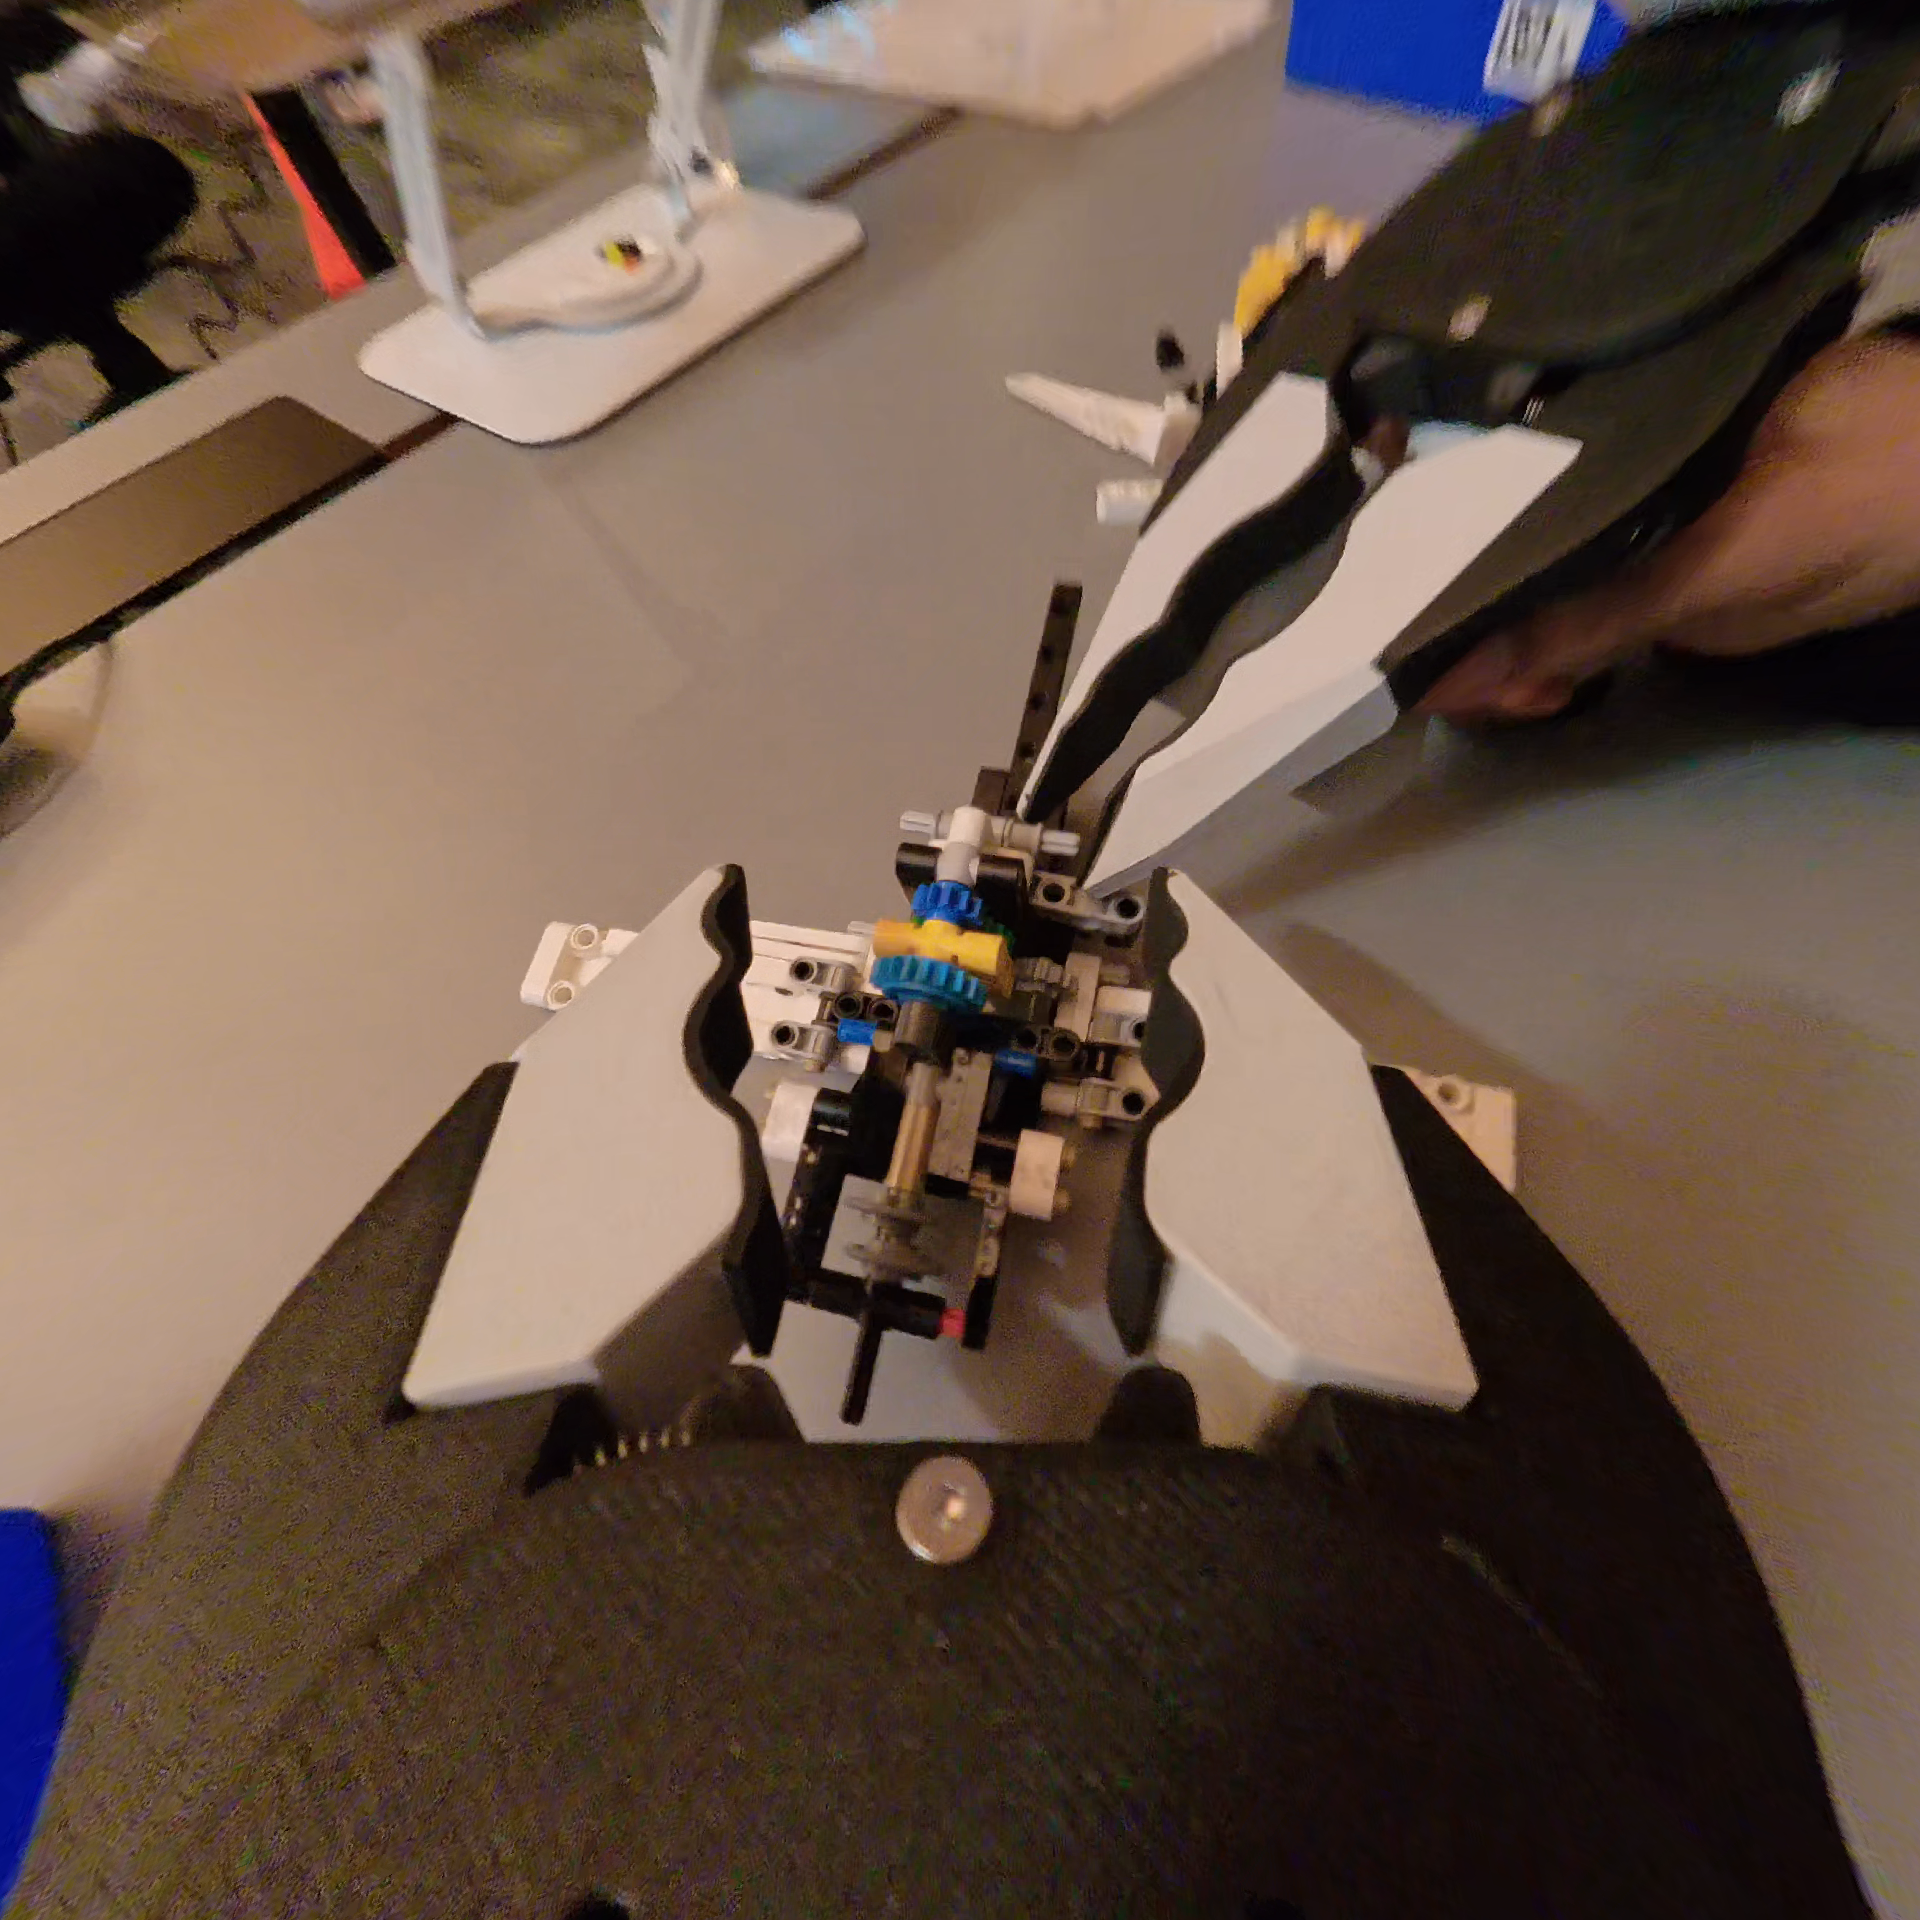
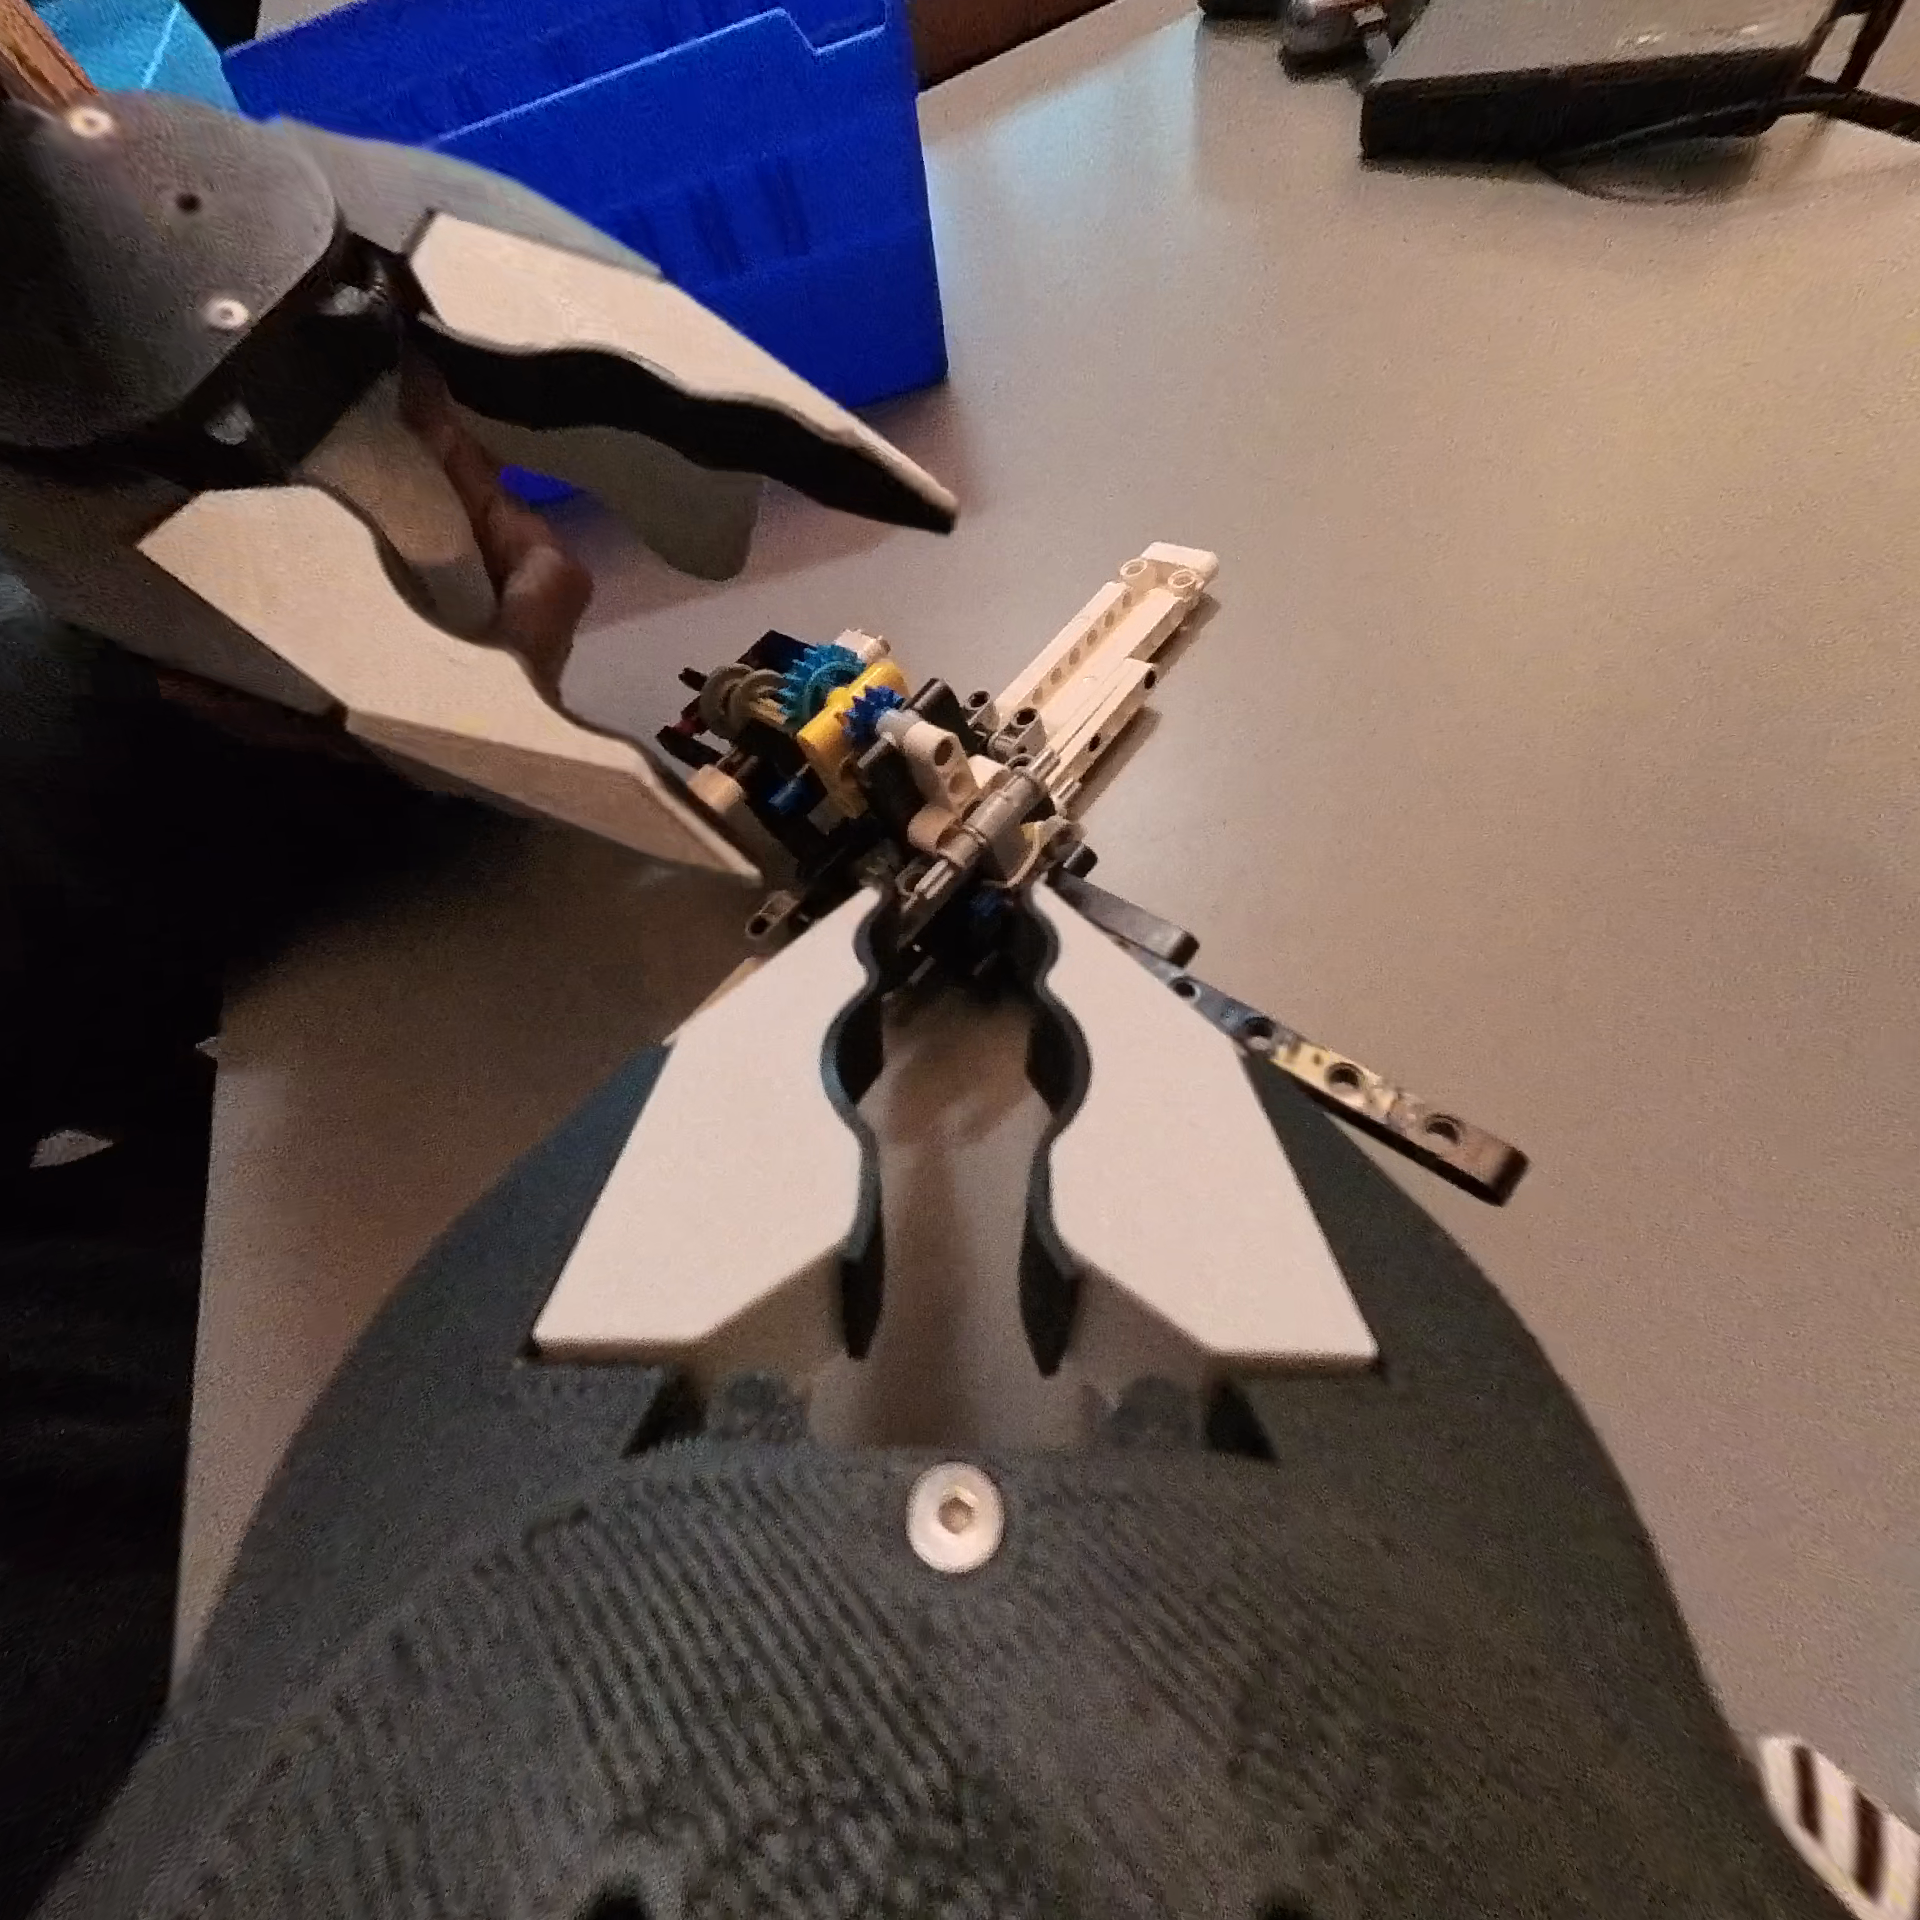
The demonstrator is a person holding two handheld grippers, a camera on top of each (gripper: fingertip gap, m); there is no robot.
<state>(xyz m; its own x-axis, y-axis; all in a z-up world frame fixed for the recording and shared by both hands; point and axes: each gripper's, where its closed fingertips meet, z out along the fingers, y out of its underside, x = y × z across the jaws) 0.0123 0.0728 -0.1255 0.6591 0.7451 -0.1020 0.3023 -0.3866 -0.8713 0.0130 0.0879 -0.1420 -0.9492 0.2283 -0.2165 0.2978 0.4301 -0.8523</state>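
Right gripper (image 2: 951, 914) fingertips pinched on black end of knobby plastic brick-and-gear model (image 2: 883, 758), frame centre. Left gripper (image 1: 951, 914) spread wide, wavy black pads flanking model (image 1: 956, 1049); contact unclear. Smooth grey table (image 2: 1455, 623); ribbed blue bin (image 2: 727, 187) upper left.

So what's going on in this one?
A person works two handheld grippers on a brick-built gear model on a grey table. The left gripper has its jaws spread wide around the model's body. The right gripper has its jaws narrowed on the model's end, by a black beam.
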